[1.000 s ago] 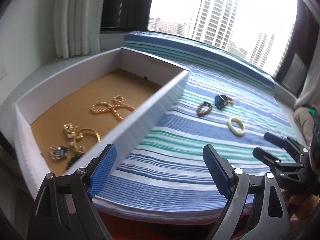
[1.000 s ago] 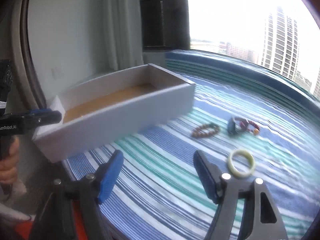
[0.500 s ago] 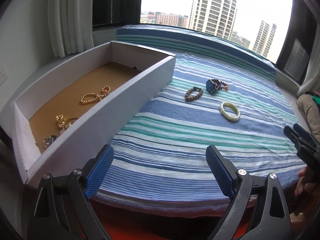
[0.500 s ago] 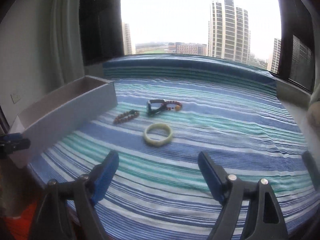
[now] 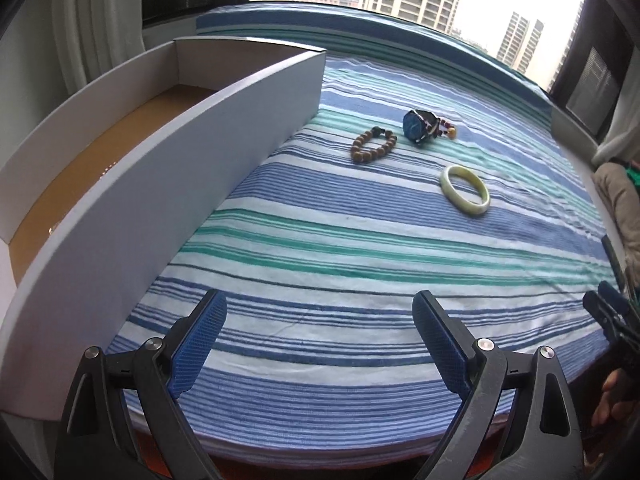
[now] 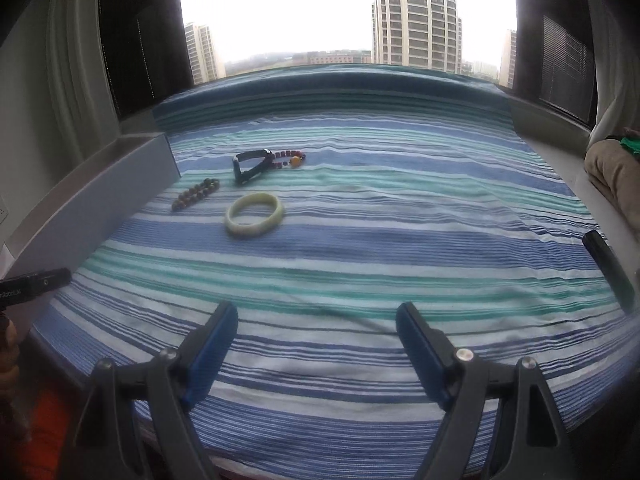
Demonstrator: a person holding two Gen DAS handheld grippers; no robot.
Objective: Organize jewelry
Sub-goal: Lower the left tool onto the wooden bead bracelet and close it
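On the striped cloth lie a pale green bangle (image 5: pixel 465 194) (image 6: pixel 254 213), a brown bead bracelet (image 5: pixel 373 145) (image 6: pixel 195 194), and a blue-faced watch (image 5: pixel 416 126) (image 6: pixel 250 165) tangled with a red bead string (image 6: pixel 290 159). A long white box (image 5: pixel 168 168) (image 6: pixel 100 196) with a brown floor stands at the left; its near wall hides its contents. My left gripper (image 5: pixel 318 344) is open and empty near the cloth's front edge. My right gripper (image 6: pixel 316 344) is open and empty, well short of the jewelry.
The striped cloth (image 6: pixel 380 240) covers a window bench. Curtains (image 5: pixel 96 20) hang at the left. A beige cushion (image 6: pixel 612 172) lies at the right. The other gripper shows at each view's edge, at the right in the left wrist view (image 5: pixel 612 316) and at the left in the right wrist view (image 6: pixel 32 286).
Both grippers have dropped lower and swung right toward the loose jewelry. The box's contents, seen earlier in the left wrist view, are now hidden behind its wall.
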